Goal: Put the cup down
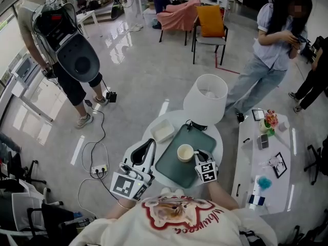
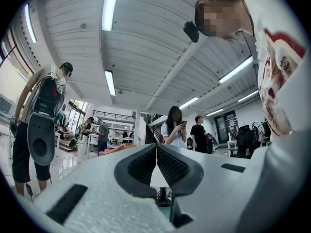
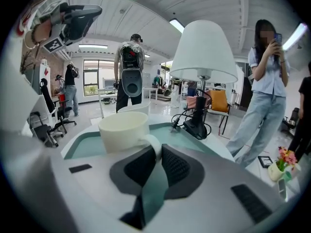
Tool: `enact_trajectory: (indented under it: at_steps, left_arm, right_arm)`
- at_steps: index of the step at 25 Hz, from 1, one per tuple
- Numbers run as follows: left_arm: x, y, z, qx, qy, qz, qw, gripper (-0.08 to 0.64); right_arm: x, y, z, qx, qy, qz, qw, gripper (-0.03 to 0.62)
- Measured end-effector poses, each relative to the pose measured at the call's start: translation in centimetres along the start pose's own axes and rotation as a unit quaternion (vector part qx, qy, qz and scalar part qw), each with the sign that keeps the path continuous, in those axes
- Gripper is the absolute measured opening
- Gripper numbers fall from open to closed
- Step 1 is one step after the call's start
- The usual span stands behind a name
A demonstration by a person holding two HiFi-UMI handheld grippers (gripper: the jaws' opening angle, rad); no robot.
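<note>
A cream cup (image 1: 185,152) stands on the green tray (image 1: 171,172) on the small round white table. In the right gripper view the cup (image 3: 124,130) sits just ahead of my right gripper (image 3: 156,152), whose jaws are closed on its handle, with the cup's base on the tray (image 3: 82,147). In the head view that right gripper (image 1: 197,155) is at the cup's right side. My left gripper (image 1: 148,145) hovers at the table's left edge, shut and empty. Its tips meet in the left gripper view (image 2: 156,152).
A white lamp (image 1: 205,99) stands at the tray's far end, with its cable beside it. A white rectangular dish (image 1: 163,131) lies left of the tray. A long white side table (image 1: 251,158) with small items is on the right. People stand around.
</note>
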State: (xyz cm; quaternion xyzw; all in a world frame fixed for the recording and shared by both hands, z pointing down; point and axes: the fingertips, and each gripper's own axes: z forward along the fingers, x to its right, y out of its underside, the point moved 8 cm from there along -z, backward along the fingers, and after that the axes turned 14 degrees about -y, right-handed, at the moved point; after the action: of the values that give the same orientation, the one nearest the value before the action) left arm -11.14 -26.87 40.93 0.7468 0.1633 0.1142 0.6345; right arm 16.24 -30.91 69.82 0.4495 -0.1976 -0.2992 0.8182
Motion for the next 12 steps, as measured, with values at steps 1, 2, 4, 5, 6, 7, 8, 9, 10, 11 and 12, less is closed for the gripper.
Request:
enact_trajectory:
  at_steps: [1,2,4,5,6,7,8,9,10,11,12]
  left_arm:
    - [-0.02,0.01,-0.02,0.0,0.0,0.0,1.0,0.017]
    - [-0.03,0.03,-0.05,0.0,-0.001,-0.001,1.0,0.017]
    - [-0.02,0.06,-0.13,0.001,-0.001,-0.002,1.0,0.017]
    - [-0.02,0.04,-0.16,0.002,-0.001,-0.002,1.0,0.017]
    - [-0.05,0.01,-0.19,0.002,-0.001,-0.002,1.0,0.017]
    - [-0.08,-0.02,-0.23,0.003,-0.001,-0.002,1.0,0.017]
    - [-0.12,-0.04,-0.27,0.003,-0.001,-0.003,1.0,0.017]
    - [-0.13,-0.04,-0.32,0.003,-0.001,-0.004,1.0,0.017]
    - [-0.12,-0.03,-0.35,0.003,-0.001,-0.004,1.0,0.017]
    - [-0.09,-0.01,-0.38,0.003,0.0,-0.005,1.0,0.017]
    - [-0.06,0.02,-0.4,0.003,0.0,-0.006,1.0,0.017]
  right_arm:
    - [0.01,0.06,-0.02,-0.002,-0.002,0.0,1.0,0.051]
    - [0.04,0.14,-0.03,-0.004,-0.003,0.002,1.0,0.051]
    - [0.11,0.32,-0.08,-0.009,-0.005,0.007,1.0,0.051]
    - [0.15,0.41,-0.09,-0.011,-0.006,0.009,1.0,0.051]
    - [0.17,0.49,-0.07,-0.013,-0.006,0.011,1.0,0.051]
    - [0.17,0.57,-0.05,-0.016,-0.006,0.014,1.0,0.051]
    - [0.16,0.67,-0.04,-0.019,-0.006,0.018,1.0,0.051]
    - [0.14,0.76,-0.05,-0.02,-0.006,0.02,1.0,0.051]
    - [0.14,0.82,-0.06,-0.02,-0.006,0.022,1.0,0.051]
    - [0.15,0.85,-0.05,-0.019,-0.006,0.023,1.0,0.051]
    - [0.18,0.85,-0.03,-0.018,-0.005,0.025,1.0,0.051]
